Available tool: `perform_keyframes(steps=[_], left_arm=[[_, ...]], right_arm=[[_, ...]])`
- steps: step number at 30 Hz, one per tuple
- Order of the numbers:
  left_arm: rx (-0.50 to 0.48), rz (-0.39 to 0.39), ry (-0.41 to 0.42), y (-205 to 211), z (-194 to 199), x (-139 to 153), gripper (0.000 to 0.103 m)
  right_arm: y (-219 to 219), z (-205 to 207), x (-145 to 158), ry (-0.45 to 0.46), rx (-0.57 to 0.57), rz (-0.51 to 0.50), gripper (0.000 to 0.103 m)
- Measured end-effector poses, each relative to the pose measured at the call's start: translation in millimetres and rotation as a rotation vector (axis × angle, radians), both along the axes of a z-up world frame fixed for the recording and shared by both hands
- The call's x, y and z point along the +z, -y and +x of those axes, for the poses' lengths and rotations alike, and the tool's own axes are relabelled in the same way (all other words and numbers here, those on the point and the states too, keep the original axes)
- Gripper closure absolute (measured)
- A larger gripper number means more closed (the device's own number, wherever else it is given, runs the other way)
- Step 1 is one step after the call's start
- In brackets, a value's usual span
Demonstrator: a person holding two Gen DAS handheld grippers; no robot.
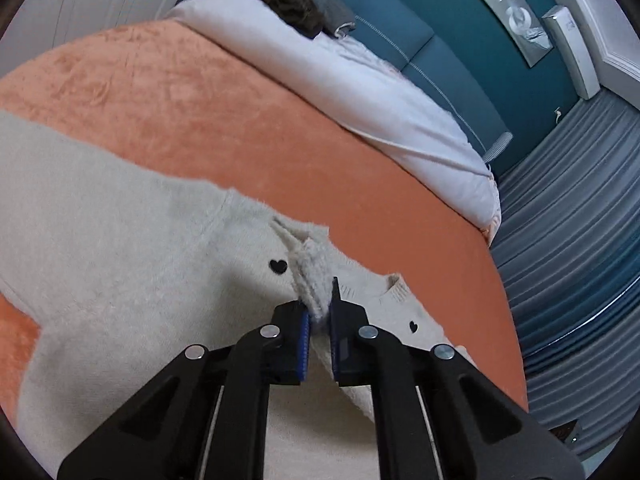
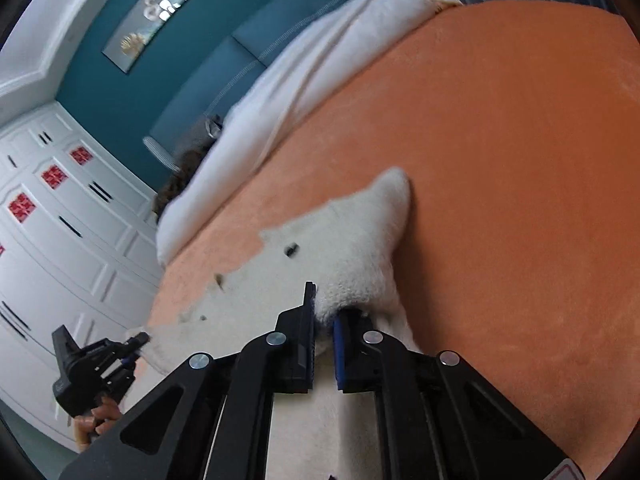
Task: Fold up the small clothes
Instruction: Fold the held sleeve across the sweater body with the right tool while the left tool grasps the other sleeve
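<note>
I have the cream sweater (image 1: pixel 132 248) spread low in frame on the orange bed (image 1: pixel 224 120); my left gripper (image 1: pixel 319 316) pinches its edge, my right gripper (image 2: pixel 325 320) another, jaws nearly closed on fabric, so I can carry a fold over.

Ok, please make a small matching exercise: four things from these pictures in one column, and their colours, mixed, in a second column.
Things:
1. sweater
2. blanket
3. headboard
4. heart on the sweater

Colours:
a. teal
b. black
c. cream
d. orange

Pairs: 1-c, 2-d, 3-a, 4-b
</note>
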State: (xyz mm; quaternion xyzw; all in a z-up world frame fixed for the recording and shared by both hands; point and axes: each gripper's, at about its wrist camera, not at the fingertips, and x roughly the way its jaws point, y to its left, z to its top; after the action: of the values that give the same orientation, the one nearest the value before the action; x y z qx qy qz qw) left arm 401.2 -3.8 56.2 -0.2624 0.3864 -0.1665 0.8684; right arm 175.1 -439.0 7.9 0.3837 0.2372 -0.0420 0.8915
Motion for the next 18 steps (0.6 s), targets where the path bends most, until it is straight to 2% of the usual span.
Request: perform_keyframes(steps=[1,2,4,5,6,8,10,13,15,17,18], left_arm=[[0.011,0.023,0.017,-3,-3,-2,0.096],[0.019,0.059,0.006,-4,-3,-10,0.096],[0.000,0.143,-0.116,-1,6,-54,0.096],[-0.007,0.170,-0.191,0,9,-77,0.096],[-0.006,0.173,-0.215,-3,5,-92,0.096],[-0.002,0.146,-0.150,-7,-2,-94,0.094],[0.006,0.129,-0.151,-9,-4,-94,0.093],[0.004,0.126,-0.133,-9,-7,-96,0.093],[0.001,0.133,-0.111,-9,-12,-96,0.092],[0.007,0.134,-0.092,-9,-12,-97,0.092],[0.009,0.137,-0.087,-6,-11,-97,0.092]], right_arm=[[1,-4,0,0.012,-0.002,-0.017,0.096],[1,1,-8,-0.035,0.000,-0.040,0.096],[3,23,-54,-0.261,0.023,-0.050,0.096],[4,27,-74,-0.326,0.031,-0.026,0.098],[5,23,-73,-0.292,0.022,-0.018,0.098],[2,20,-55,-0.266,0.010,-0.049,0.097],[-4,15,-42,-0.268,0.013,-0.092,0.095],[-11,-5,-28,-0.276,-0.059,-0.153,0.092],[-14,-15,-12,-0.253,-0.138,-0.216,0.085],[-22,-4,-1,-0.208,-0.101,-0.220,0.086],[-28,7,1,-0.207,-0.043,-0.229,0.086]])
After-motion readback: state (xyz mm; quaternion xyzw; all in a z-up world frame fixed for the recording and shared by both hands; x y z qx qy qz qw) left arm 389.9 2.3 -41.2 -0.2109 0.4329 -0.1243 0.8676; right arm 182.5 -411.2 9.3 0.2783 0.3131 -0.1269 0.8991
